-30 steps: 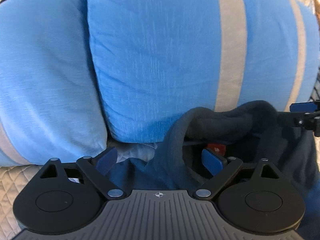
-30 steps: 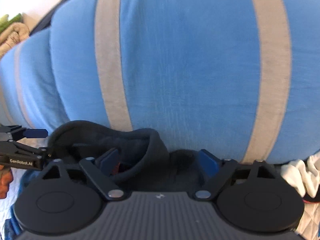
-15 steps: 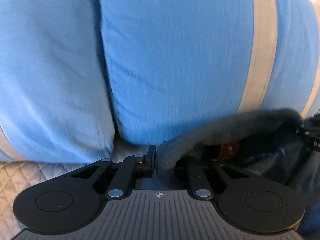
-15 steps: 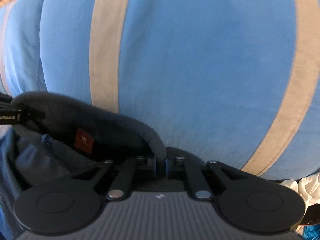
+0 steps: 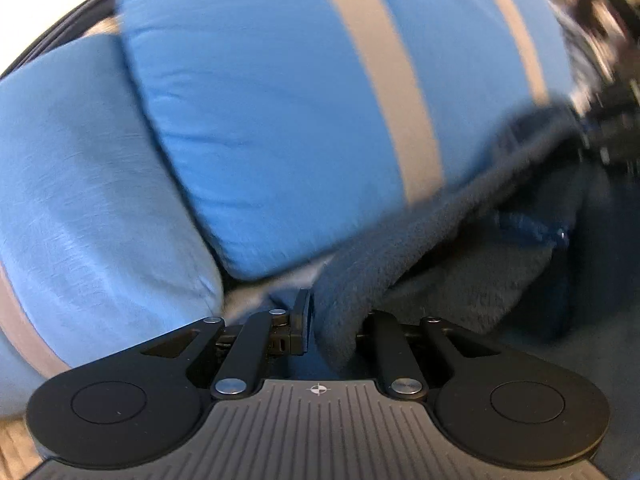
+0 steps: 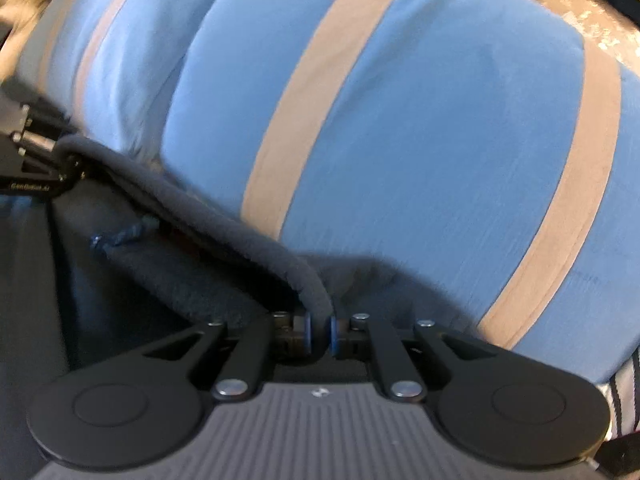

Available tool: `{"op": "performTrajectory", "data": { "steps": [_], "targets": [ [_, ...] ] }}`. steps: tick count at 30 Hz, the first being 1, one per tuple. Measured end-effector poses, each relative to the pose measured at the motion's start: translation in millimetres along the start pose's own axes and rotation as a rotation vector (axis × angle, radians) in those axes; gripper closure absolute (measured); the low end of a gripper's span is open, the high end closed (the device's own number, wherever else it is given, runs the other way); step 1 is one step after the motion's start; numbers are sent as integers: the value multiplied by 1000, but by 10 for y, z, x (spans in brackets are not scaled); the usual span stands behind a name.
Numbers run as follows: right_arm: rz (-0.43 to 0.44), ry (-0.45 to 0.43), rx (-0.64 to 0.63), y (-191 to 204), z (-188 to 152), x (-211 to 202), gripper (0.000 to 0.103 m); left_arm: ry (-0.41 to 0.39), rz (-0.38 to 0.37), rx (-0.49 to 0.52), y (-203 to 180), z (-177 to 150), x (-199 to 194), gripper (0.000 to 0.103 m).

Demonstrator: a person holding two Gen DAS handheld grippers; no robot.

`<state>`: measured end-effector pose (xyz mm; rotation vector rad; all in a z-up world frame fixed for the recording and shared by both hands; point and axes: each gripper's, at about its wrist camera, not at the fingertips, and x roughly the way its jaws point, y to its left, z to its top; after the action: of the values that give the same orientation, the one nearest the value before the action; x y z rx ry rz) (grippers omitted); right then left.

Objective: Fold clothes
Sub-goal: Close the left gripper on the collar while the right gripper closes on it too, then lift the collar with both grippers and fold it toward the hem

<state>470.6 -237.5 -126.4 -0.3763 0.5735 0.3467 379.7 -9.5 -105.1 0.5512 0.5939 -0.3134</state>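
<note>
the left gripper point(image 5: 326, 326) is pinched on the thick rolled edge of a dark grey fleece garment point(image 5: 432, 236). its jaws have just closed, and the fleece sits bunched between them, hiding the right-hand pad while the left-hand pad shows edge-on beside the cloth. from that grip the rolled edge climbs away to the far right, taut, up to the right gripper point(image 5: 596, 128), which shows there only as a blurred dark shape at the garment's other end.

in the right wrist view the right gripper point(image 6: 319, 334) is clamped on the same rolled edge: its two blue-rimmed pads press the fleece from either side, nearly meeting. the garment point(image 6: 224, 248) runs from this grip up to the far left, where the left gripper point(image 6: 44, 178) holds its other end. so the edge hangs stretched between the two grippers, with the rest of the dark cloth sagging below it, nearer the cameras. a blue drawcord point(image 6: 120, 236) lies in the fold under the edge.

just behind the garment, filling the far side of both views, stand blue pillows point(image 5: 272, 120) with grey-beige stripes; the stretched edge lies close against their lower front.
</note>
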Motion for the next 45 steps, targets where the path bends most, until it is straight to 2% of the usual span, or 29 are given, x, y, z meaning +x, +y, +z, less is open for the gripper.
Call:
{"op": "performTrajectory", "data": {
  "steps": [5, 7, 10, 13, 14, 15, 16, 17, 19, 21, 23, 26, 27, 28, 29, 30, 31, 34, 38, 45],
  "targets": [
    [-6, 29, -131, 186, -269, -37, 93, 32, 43, 171, -366, 35, -45, 90],
    [-29, 33, -188, 254, -329, -46, 93, 43, 86, 269, -486, 23, -79, 89],
    [-76, 29, -301, 452, -376, -86, 93, 41, 145, 384, -688, -18, 83, 89],
    [-120, 29, -373, 612, -423, -139, 93, 47, 176, 401, -765, 5, 131, 89],
    [-133, 30, -387, 650, -441, -155, 90, 52, 180, 398, -766, 18, 146, 89],
    [-143, 28, -387, 665, -443, -152, 74, 57, 184, 393, -763, 32, 161, 88],
    [-152, 27, -386, 678, -445, -146, 71, 65, 192, 393, -766, 59, 159, 86],
    [-162, 26, -385, 691, -446, -140, 68, 74, 200, 393, -769, 88, 154, 80],
    [-187, 22, -375, 680, -390, -102, 45, 82, 221, 392, -767, 140, 134, 66],
    [-179, 8, -352, 630, -357, -148, 33, 65, 224, 371, -745, 181, 96, 45],
    [-151, -7, -321, 568, -317, -197, 32, 24, 193, 344, -709, 226, 20, 43],
    [-122, -41, -329, 598, -243, -189, 34, -33, 146, 351, -730, 251, -74, 43],
    [-118, -49, -344, 617, -236, -190, 40, -41, 136, 362, -746, 249, -85, 51],
    [-118, -53, -358, 651, -249, -182, 58, -26, 125, 368, -758, 252, -72, 64],
    [-112, -49, -370, 668, -245, -167, 67, 11, 112, 375, -765, 254, -37, 96],
    [-105, -44, -382, 683, -240, -152, 88, 25, 118, 389, -770, 249, -27, 95],
    [-98, -38, -394, 697, -234, -137, 94, 34, 127, 405, -774, 243, -22, 95],
    [-88, -53, -439, 702, -209, -195, 95, 28, 124, 400, -701, 283, -111, 95],
    [-96, -93, -484, 655, -144, -373, 95, -19, 122, 417, -627, 355, -342, 95],
    [-89, -150, -493, 604, -60, -761, 95, -50, 106, 430, -581, 517, -573, 95]
  ]
}}
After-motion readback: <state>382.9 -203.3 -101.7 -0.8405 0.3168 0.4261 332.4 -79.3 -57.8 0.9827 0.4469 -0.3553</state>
